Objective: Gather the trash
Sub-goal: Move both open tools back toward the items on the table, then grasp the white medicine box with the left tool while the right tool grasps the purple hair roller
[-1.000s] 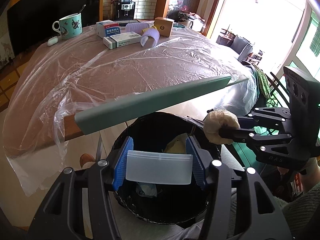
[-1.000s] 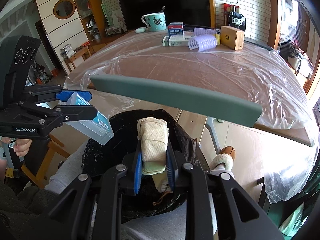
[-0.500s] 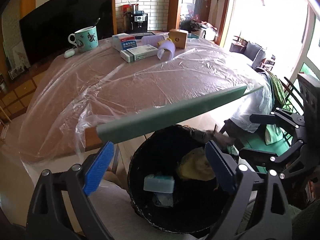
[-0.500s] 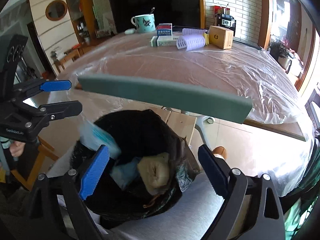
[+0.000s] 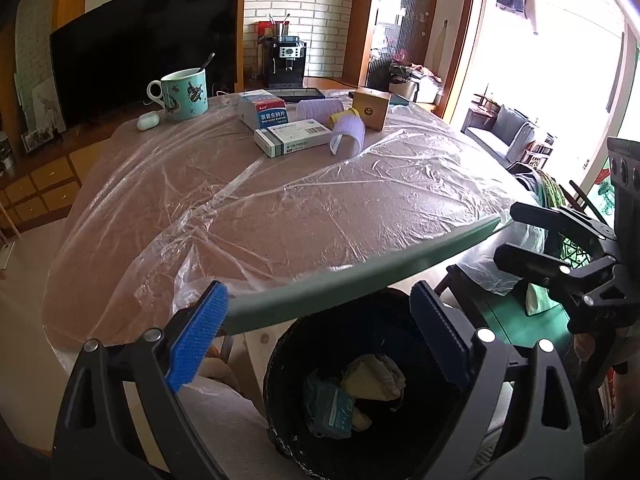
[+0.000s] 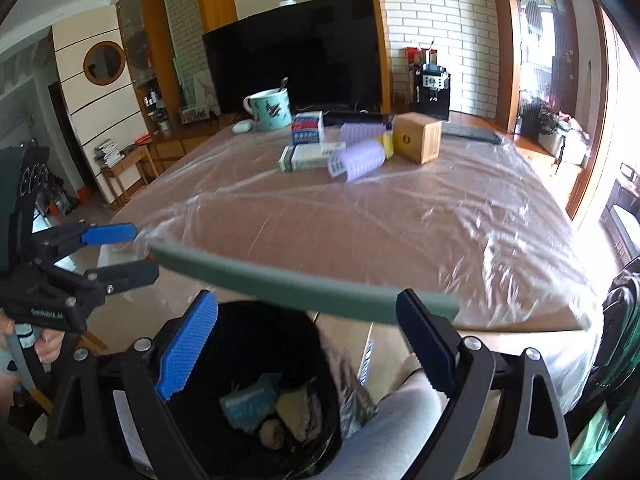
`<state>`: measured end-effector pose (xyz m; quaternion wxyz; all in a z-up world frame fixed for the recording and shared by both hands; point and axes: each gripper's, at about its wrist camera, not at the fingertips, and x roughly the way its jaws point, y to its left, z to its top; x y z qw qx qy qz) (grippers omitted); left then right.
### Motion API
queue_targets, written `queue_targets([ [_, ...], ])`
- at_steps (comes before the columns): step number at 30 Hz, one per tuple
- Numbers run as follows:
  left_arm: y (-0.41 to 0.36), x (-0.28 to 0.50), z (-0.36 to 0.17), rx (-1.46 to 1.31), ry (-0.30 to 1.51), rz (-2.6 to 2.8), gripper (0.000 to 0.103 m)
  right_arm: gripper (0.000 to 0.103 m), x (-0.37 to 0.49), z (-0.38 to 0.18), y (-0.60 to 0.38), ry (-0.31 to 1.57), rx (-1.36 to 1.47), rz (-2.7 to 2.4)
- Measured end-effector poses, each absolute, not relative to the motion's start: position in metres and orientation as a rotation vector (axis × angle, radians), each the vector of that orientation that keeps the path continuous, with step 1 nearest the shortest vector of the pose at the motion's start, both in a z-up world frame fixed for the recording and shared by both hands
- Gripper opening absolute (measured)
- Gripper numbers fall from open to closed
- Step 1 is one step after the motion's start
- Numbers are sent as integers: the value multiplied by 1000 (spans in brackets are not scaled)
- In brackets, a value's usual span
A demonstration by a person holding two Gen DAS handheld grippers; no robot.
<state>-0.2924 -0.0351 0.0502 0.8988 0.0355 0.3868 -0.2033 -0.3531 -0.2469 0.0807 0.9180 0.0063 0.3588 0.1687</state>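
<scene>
Above the black round trash bin (image 5: pixel 360 392), both grippers (image 5: pixel 316 336) (image 6: pixel 304 344) gape empty; next, reach far boxes (image 5: pixel 294 140).

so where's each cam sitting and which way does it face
Left wrist: on the left claw, over the black bin, facing the table; the open right claw shows at right.
Right wrist: on the right claw, same facing; the open left claw and a hand show at left.
Shared: bin, mug, boxes.
</scene>
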Motion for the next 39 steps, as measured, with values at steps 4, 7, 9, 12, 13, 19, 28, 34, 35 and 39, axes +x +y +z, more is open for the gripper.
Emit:
queue_targets([
  [4,-36,-266,55,63,812,-407,93,90,-326,86,-247,728,-17,313],
  [7,-35,-243,57,54,829,-402,93,90,-303,87,-246,732,-29,304],
  [9,-37,-229,57,64,838,-411,93,90,-290,89,-246,729,-40,291],
  [12,-41,-207,57,91,846,-410,93,90,-263,90,-251,735,-35,265],
  [13,-43,-197,56,105,846,-409,93,90,-254,91,-253,739,-28,266],
  [19,-59,-147,51,216,850,-452,93,90,-209,84,-242,775,-58,327],
  [28,-77,-73,31,248,913,-520,93,90,-149,63,-229,873,35,319],
  [34,-77,-42,17,249,939,-612,93,90,-126,56,-234,910,188,288],
  [35,-77,-40,16,244,939,-622,93,89,-122,54,-234,916,212,289],
  [39,-78,-36,16,234,931,-661,93,74,-111,47,-234,949,265,278],
])
